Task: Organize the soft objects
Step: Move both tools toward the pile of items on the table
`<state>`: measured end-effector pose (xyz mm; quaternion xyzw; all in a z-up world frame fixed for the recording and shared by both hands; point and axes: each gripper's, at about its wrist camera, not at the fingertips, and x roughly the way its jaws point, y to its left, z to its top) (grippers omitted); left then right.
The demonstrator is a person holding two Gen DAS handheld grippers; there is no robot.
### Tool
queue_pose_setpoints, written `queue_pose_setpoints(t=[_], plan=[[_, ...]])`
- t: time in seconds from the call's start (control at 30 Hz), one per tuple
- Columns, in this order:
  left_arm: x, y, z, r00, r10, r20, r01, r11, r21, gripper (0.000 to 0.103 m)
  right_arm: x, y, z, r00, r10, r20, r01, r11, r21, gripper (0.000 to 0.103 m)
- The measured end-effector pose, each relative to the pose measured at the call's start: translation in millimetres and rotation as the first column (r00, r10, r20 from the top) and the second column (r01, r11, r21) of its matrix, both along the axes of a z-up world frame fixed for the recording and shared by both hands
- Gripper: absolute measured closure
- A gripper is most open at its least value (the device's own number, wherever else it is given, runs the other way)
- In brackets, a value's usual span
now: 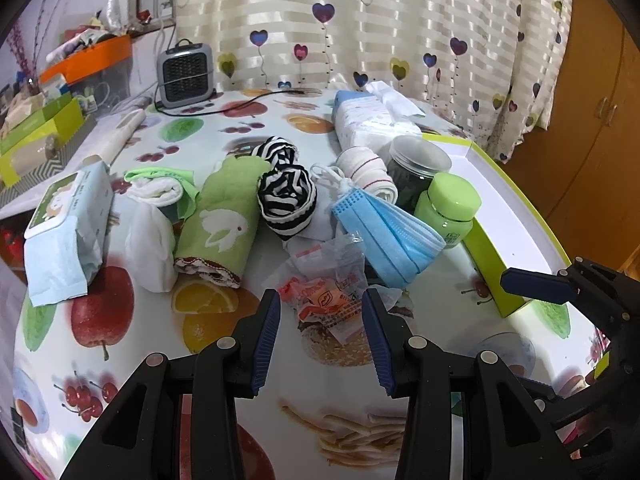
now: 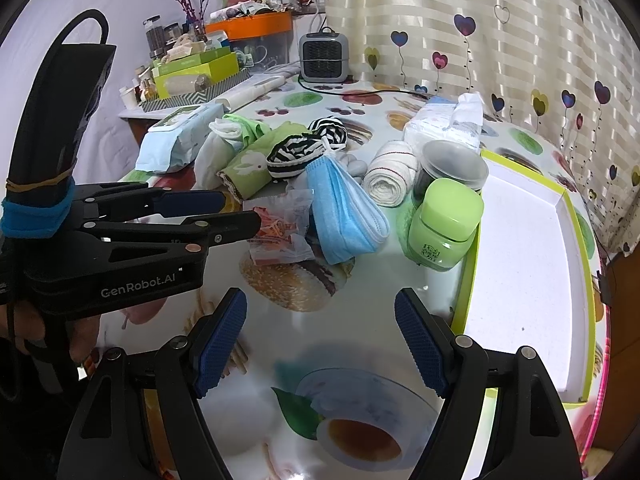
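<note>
Home (heart curtain (image 1: 360, 32), fruit-print tablecloth (image 1: 200, 132))

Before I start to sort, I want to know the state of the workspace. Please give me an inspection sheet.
Surface: table with fruit-print cloth.
Job's things: green rabbit towel, striped socks, blue face masks, white rolled cloth, all in one pile; white tray empty.
Clutter: green jar, dark jar, wipes pack, tissue pack, snack wrappers.
Grippers: left gripper open, empty; right gripper open, empty.
Cables: black cord from small heater.
Surroundings: heart-print curtain, crowded side shelf.
</note>
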<state>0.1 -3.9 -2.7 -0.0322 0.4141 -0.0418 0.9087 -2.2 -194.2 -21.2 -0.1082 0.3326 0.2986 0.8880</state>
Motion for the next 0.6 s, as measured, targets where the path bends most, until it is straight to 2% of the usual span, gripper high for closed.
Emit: queue_pose_setpoints(t=[0.6], plan=[[5.8, -0.6, -2.5, 1.000, -0.029, -0.007, 0.029, 0.999, -0.034, 0.062, 5.7, -1.1, -4.3, 1.000, -0.004, -0.005, 0.004, 1.000, -0.004, 0.026]])
